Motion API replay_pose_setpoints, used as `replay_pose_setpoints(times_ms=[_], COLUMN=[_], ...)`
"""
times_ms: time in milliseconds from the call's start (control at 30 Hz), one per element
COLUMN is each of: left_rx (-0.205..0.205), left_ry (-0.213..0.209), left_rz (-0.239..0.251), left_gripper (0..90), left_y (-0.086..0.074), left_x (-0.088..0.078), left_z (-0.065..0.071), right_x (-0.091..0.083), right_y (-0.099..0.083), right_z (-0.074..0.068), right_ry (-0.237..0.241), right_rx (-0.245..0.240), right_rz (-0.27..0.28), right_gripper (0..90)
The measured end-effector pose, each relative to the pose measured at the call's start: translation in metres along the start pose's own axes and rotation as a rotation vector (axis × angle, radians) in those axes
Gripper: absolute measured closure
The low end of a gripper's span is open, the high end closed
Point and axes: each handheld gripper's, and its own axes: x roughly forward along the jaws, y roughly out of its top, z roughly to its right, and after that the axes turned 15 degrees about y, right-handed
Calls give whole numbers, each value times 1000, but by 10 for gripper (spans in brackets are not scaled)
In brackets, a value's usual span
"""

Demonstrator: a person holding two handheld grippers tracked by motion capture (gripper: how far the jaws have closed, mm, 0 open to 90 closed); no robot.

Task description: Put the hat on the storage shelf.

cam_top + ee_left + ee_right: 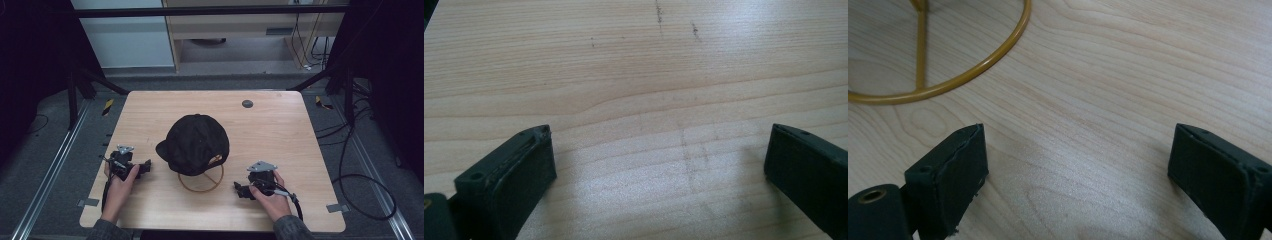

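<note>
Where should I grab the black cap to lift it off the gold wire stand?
Probably by the brim, coming in from the left with the left gripper. On the black cap the brim juts toward that side, thin and flat enough for the open jaws, and it overhangs clear of the gold wire stand. The rounded crown offers no edge to pinch.

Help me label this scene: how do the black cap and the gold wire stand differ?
The black cap is dark, solid fabric; the gold wire stand is thin, open metal. The cap sits on top, while the stand's ring rests flat on the table. Both are round and untouched by either gripper.
</note>
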Motion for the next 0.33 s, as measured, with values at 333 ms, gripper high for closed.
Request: replay_pose_setpoints(times_ms=[333], left_rx=[-3], left_ry=[1], left_rz=[0], left_gripper=[0], left_y=[1], left_x=[1], left_z=[0], right_x=[3], right_y=[-1], right_z=[-3], right_ry=[-14], right_rx=[-26], right_rz=[-6], right_gripper=[61])
